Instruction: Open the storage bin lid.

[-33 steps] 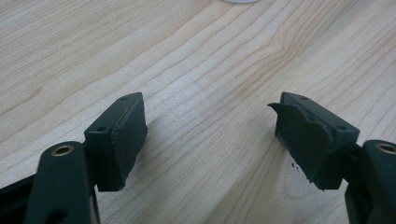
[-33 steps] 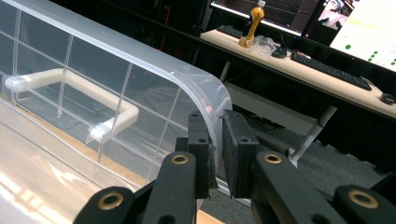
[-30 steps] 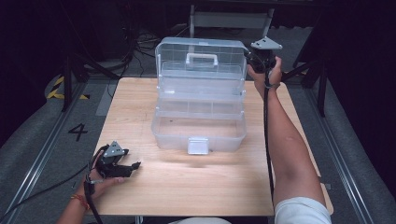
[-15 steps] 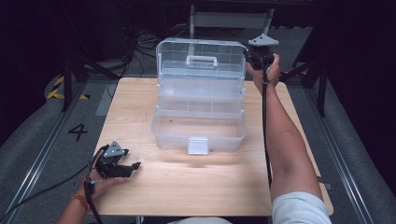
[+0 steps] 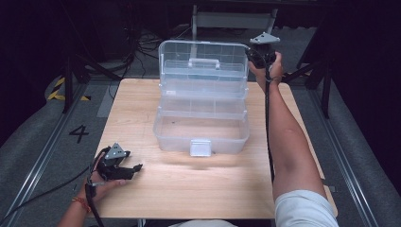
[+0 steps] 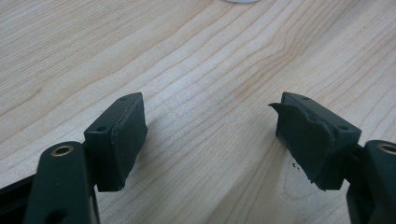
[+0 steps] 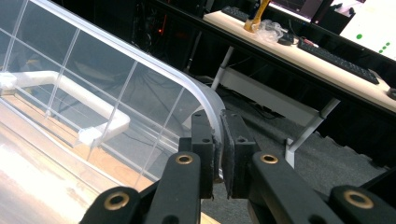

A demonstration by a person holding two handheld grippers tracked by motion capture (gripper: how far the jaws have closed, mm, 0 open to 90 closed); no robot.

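A clear plastic toolbox [image 5: 202, 124] stands open in the middle of the wooden table [image 5: 208, 189], its lid [image 5: 204, 64] raised upright at the back with a white handle [image 5: 204, 63]. My right gripper [image 5: 253, 52] is shut on the lid's upper right corner; in the right gripper view the jaws pinch the curved lid rim [image 7: 212, 109] at my right gripper [image 7: 217, 154]. My left gripper [image 5: 135, 169] rests open on the table near the front left corner. The left gripper view has my left gripper [image 6: 210, 140] wide apart over bare wood, holding nothing.
The toolbox's stepped trays and base [image 5: 203, 135] with a white latch [image 5: 201, 147] face the front edge. Behind the table are a metal chair frame [image 5: 231, 19] and cables on the floor. A desk with a keyboard [image 7: 334, 58] lies beyond.
The right gripper has lifted slightly and moved back with the lid corner, tipping the lid further open. The left gripper has stayed still.
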